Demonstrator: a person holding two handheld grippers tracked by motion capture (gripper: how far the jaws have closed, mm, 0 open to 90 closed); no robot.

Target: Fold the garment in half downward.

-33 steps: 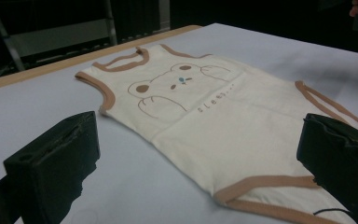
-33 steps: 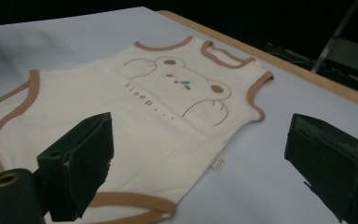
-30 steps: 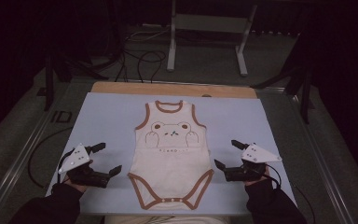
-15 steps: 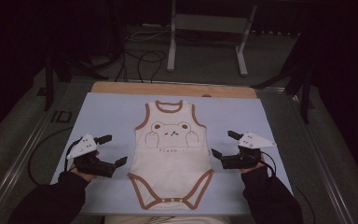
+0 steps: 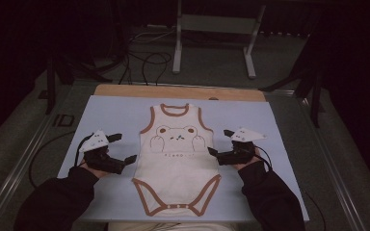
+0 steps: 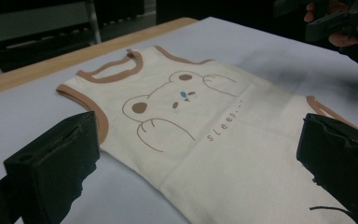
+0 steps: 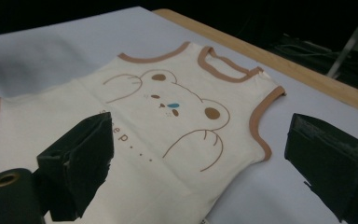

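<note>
Both grippers have slid forward along the table since 1 second ago, from beside the bodysuit's hips to beside its waist, and each has closed in on its side seam. Nearest the person, the bodysuit's (image 5: 177, 159) snap crotch lies flat, 3 small studs set in a curved brown band. Its cloth is a soft cream knit, smooth and unwrinkled, spread face up on a matte pale blue sheet (image 5: 115, 115). At mid-body the left gripper (image 5: 124, 148) hangs just beside the left edge, jaws spread wide and empty, blunt black blocks with a rough foam-like face. Opposite, the right gripper (image 5: 220, 141) sits just off the right edge, equally agape, gripping nothing. Farther off come a line-drawn bear (image 6: 177, 100) with brown ears, then sleeveless armholes and a scooped neck bound in ribbed brown trim. Beyond runs the table's bare wooden edge (image 5: 178, 92).
</note>
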